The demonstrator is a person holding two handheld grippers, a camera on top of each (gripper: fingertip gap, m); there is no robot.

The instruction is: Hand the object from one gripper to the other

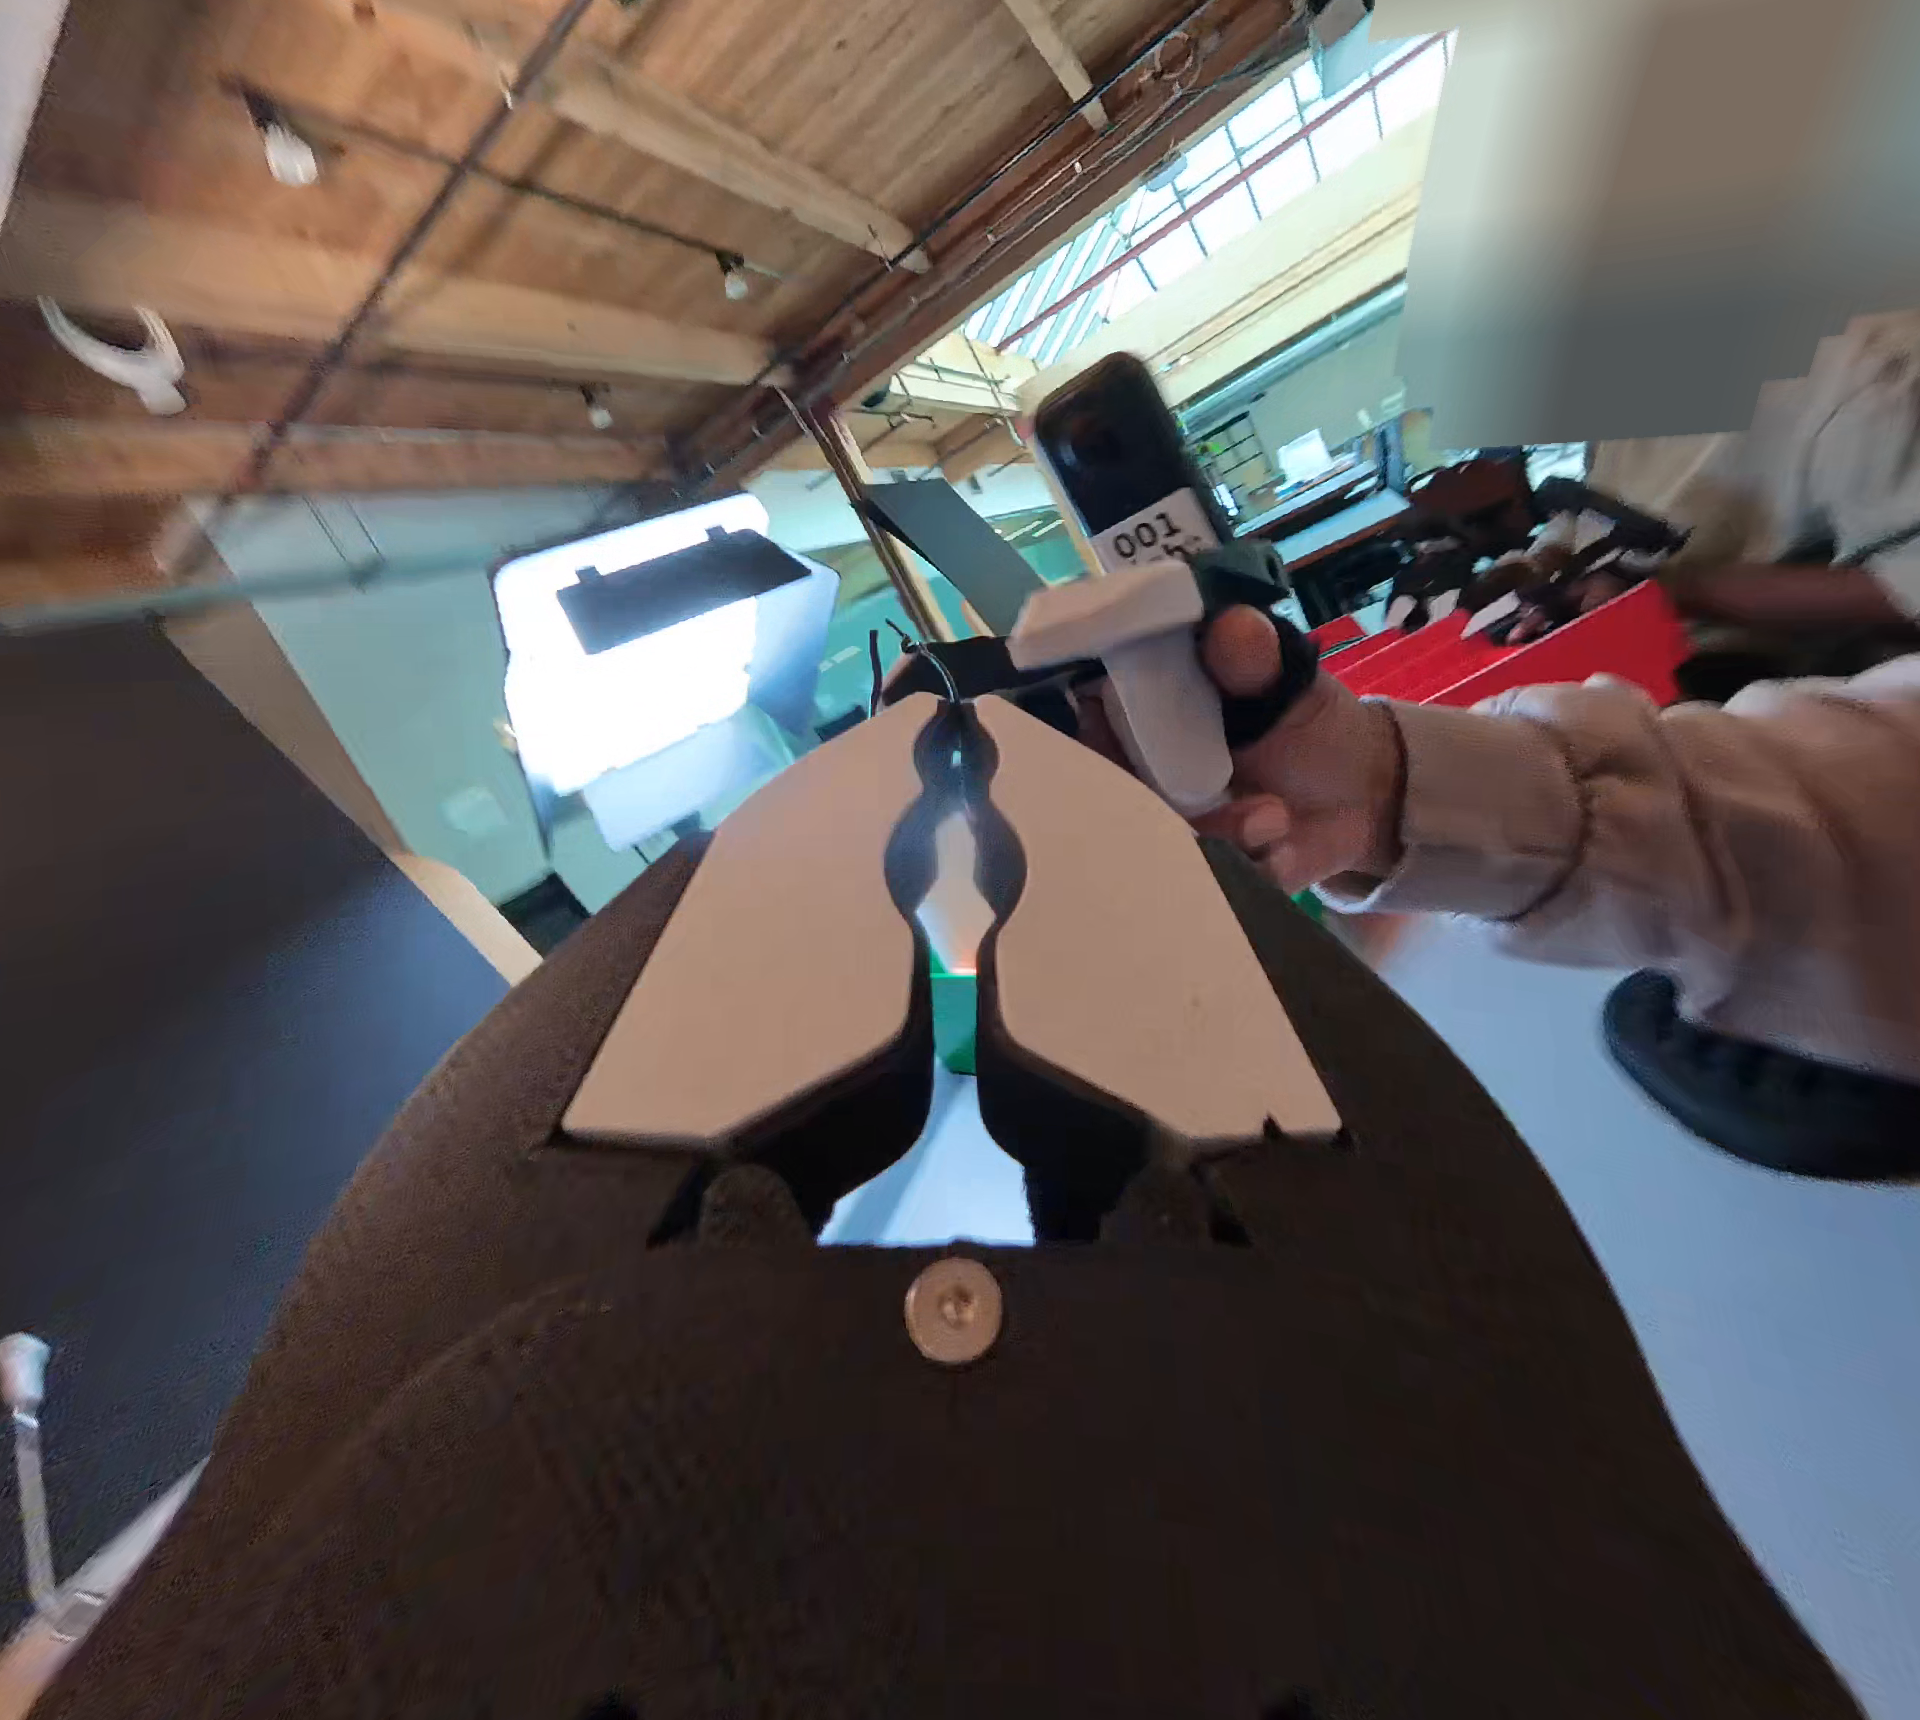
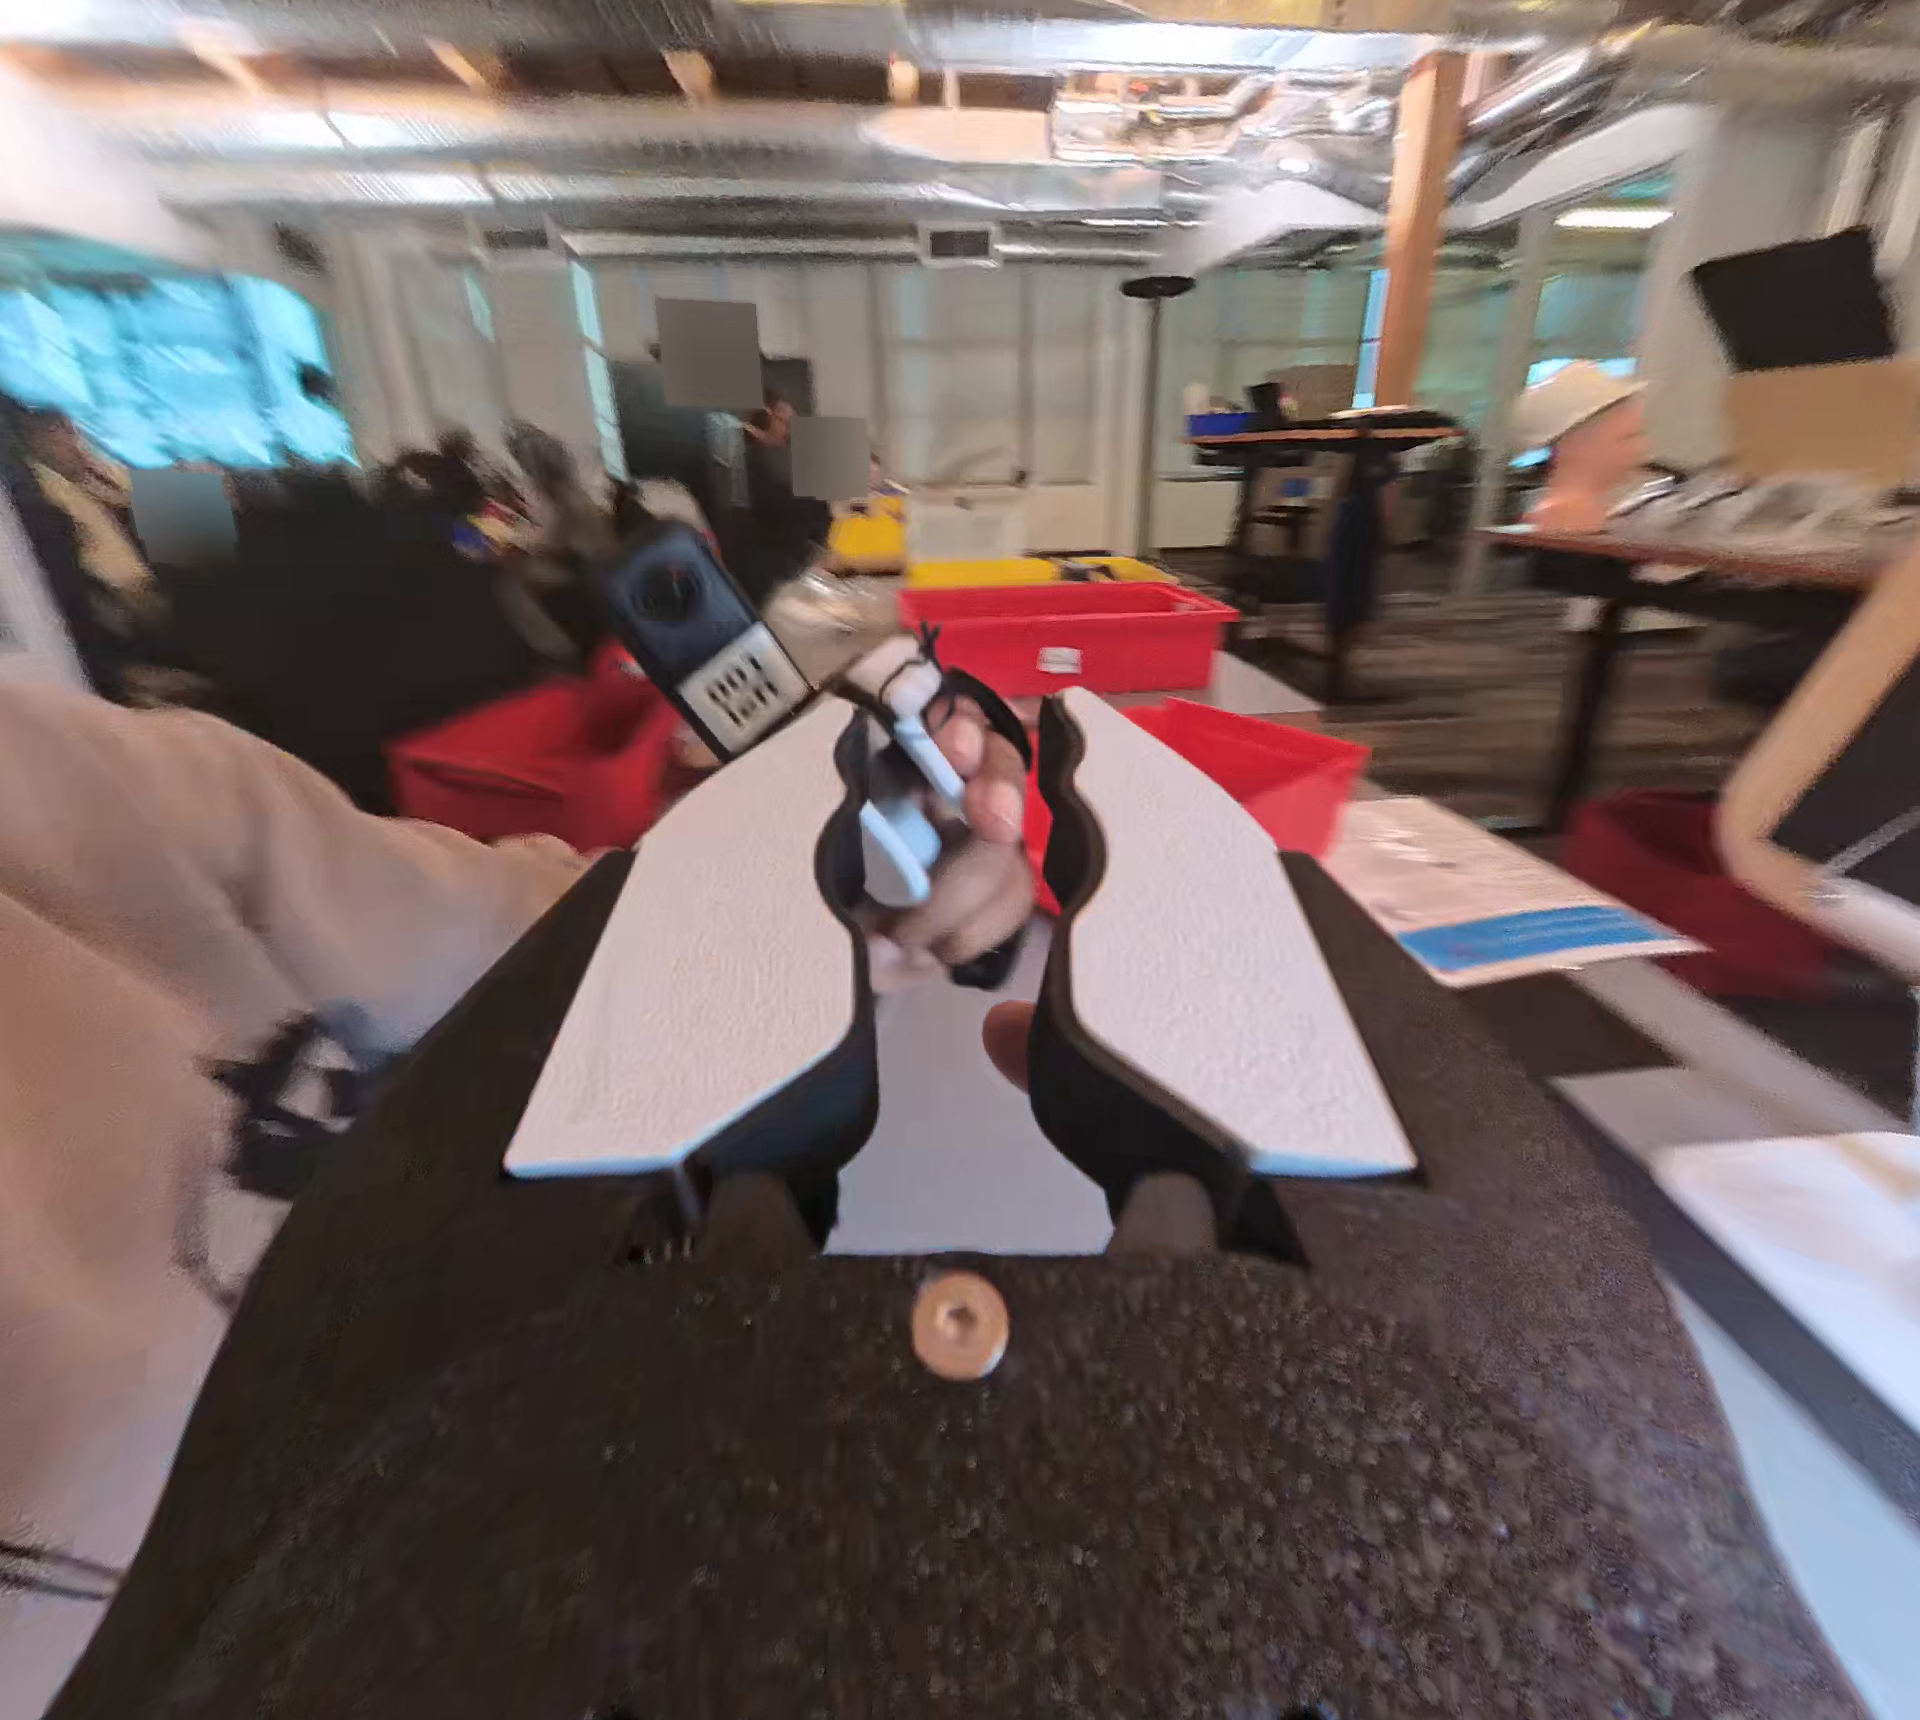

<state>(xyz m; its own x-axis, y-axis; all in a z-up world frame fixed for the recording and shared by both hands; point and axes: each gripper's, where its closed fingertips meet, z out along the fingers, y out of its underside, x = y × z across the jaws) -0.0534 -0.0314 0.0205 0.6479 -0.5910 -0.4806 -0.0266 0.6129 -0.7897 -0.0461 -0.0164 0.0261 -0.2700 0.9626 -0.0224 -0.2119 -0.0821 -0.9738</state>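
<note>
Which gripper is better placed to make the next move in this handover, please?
Probably the right: the right gripper is open and faces the thin black wire, which is pinched at the tip of the shut left gripper.

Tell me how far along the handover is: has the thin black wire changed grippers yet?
Done: the left gripper is shut on the thin black wire and holds it up in the air. In hand: the right gripper is open and faces the wire from close by. Left: the right gripper has to close on the wire, then the left has to open. No transfer shows yet.
</note>
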